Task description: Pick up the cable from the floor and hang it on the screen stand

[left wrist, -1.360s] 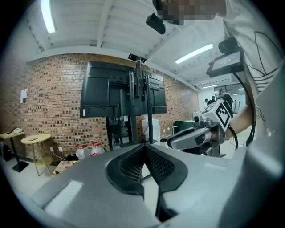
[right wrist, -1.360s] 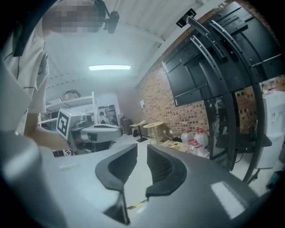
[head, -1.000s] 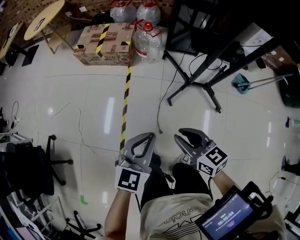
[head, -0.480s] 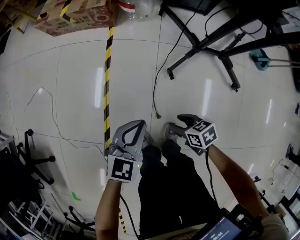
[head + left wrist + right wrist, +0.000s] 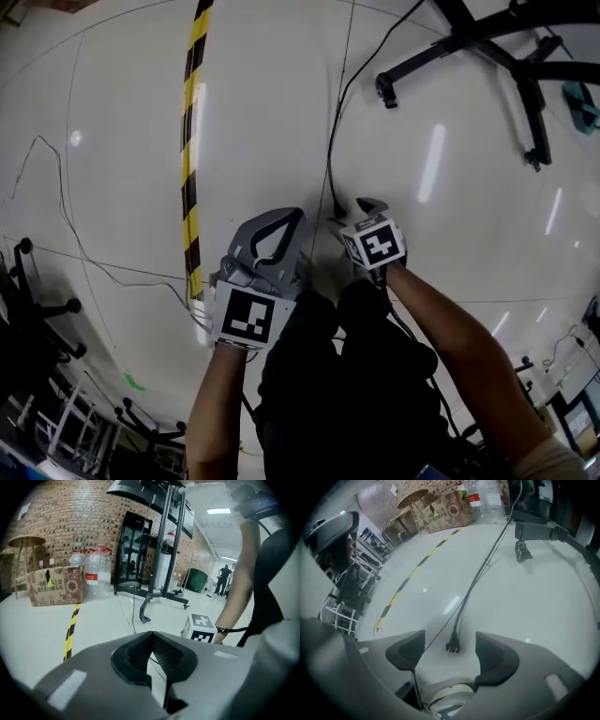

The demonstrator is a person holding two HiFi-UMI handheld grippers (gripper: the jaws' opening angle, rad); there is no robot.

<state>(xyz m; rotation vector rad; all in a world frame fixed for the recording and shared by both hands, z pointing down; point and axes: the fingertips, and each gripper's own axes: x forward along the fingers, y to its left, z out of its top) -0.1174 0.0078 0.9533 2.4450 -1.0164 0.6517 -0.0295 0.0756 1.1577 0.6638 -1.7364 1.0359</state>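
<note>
A black cable (image 5: 336, 112) lies on the white floor and runs from the screen stand's black legs (image 5: 487, 52) toward me. Its two-pin plug (image 5: 452, 645) rests flat on the floor between the pads of my right gripper (image 5: 451, 652), which points steeply down. Those jaws have just been opening; they stand wide and do not touch the plug. In the head view the right gripper (image 5: 356, 211) is at the cable's end. My left gripper (image 5: 272, 239) hovers just left of it, shut and empty. The left gripper view shows the screen stand (image 5: 164, 550) upright.
A yellow-and-black tape stripe (image 5: 190, 169) runs along the floor left of the grippers. A thin wire (image 5: 66, 216) trails further left, near chair bases (image 5: 37, 309). A cardboard box (image 5: 56, 585) and water bottles (image 5: 96, 573) stand by the brick wall. A person (image 5: 224, 576) stands far off.
Both grippers have dropped close to the floor and the head view has come down with them. The right gripper tipped downward over the plug, and its jaws opened wider.
</note>
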